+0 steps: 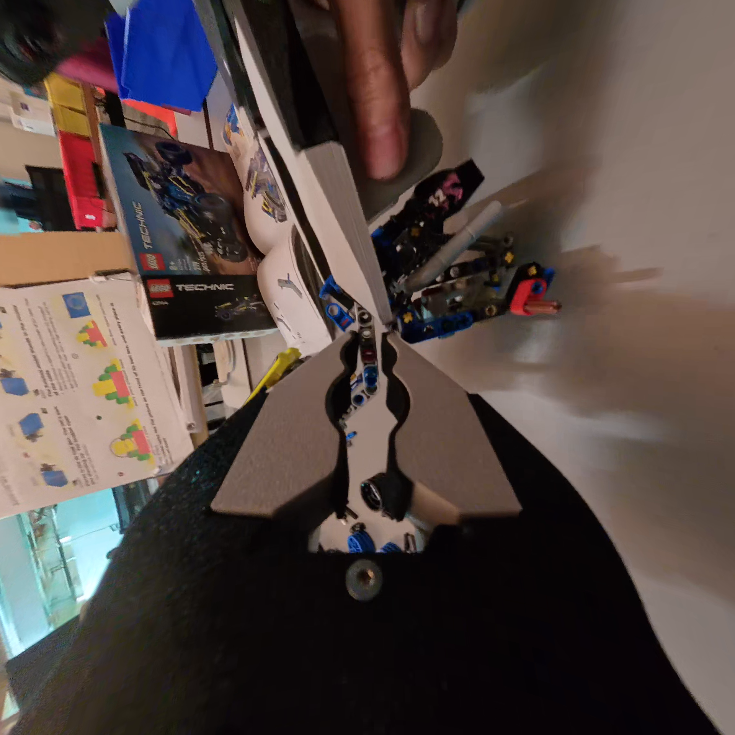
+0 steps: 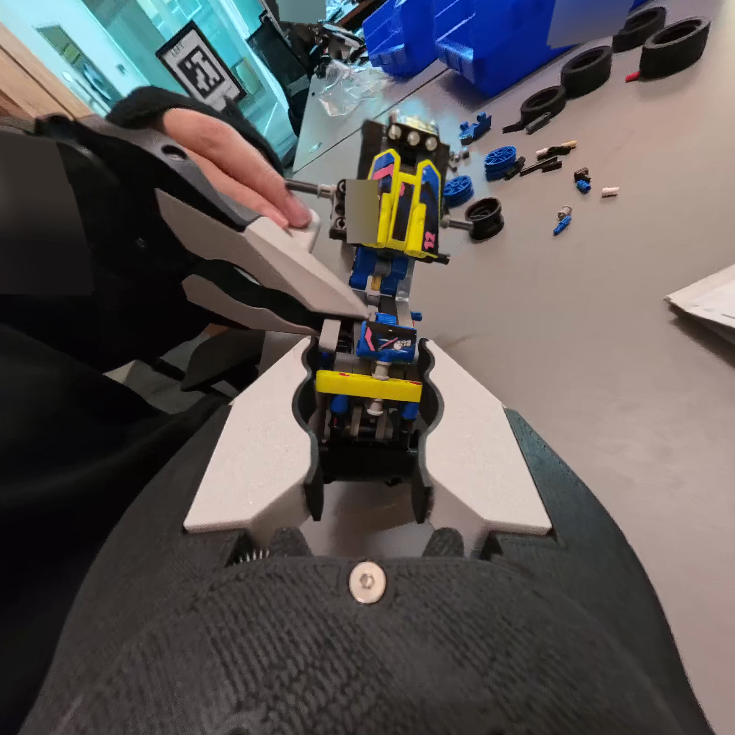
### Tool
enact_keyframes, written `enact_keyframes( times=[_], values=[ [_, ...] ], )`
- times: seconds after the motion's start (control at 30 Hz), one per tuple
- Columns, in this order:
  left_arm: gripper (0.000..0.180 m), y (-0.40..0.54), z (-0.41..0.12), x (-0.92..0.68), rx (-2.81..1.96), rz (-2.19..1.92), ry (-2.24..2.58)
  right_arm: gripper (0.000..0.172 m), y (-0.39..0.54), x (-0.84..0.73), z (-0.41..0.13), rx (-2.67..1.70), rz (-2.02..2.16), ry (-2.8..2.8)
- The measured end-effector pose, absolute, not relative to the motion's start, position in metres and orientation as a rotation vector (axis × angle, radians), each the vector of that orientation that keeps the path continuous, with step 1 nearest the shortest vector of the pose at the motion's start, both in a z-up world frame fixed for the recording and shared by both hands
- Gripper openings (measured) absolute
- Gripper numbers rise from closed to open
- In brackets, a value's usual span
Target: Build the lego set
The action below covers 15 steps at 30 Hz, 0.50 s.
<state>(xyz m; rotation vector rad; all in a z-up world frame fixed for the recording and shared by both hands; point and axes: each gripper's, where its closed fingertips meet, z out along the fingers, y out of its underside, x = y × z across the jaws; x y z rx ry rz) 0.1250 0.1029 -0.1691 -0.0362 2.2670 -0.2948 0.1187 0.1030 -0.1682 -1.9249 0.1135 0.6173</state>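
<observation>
We see our right gripper clamped on the end of a blue, yellow and black brick-built toy car; both pads press its sides, just by a yellow cross beam; the car stretches away from the jaws above the grey table.

Our left gripper comes in from the left, a bare hand on its handle; its grey fingertips are drawn close and meet a grey part on the car's left side; whether they pinch it we cannot tell. In the left wrist view the jaws stand narrow, with a grey holed beam seen in the slit between them, the picture being blurred.

Beyond the car lie loose black tyres, blue wheel hubs, small pins, blue bins and a clear bag; a printed toy box and an instruction sheet stand to the left.
</observation>
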Motion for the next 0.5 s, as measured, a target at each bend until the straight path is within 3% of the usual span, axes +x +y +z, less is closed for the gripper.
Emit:
enact_keyframes(
  times=[0.43, 0.5],
  values=[
    [0.003, 0.070, -0.173, 0.099, -0.132, -0.708, 1.812, 0.067, 0.052, 0.094, -0.162, -2.014, 0.359, -0.193],
    [0.004, 0.064, -0.183, 0.096, -0.135, -0.787, 1.838, 0.063, 0.049, 0.091, -0.160, -1.992, 0.350, -0.163]
  ],
)
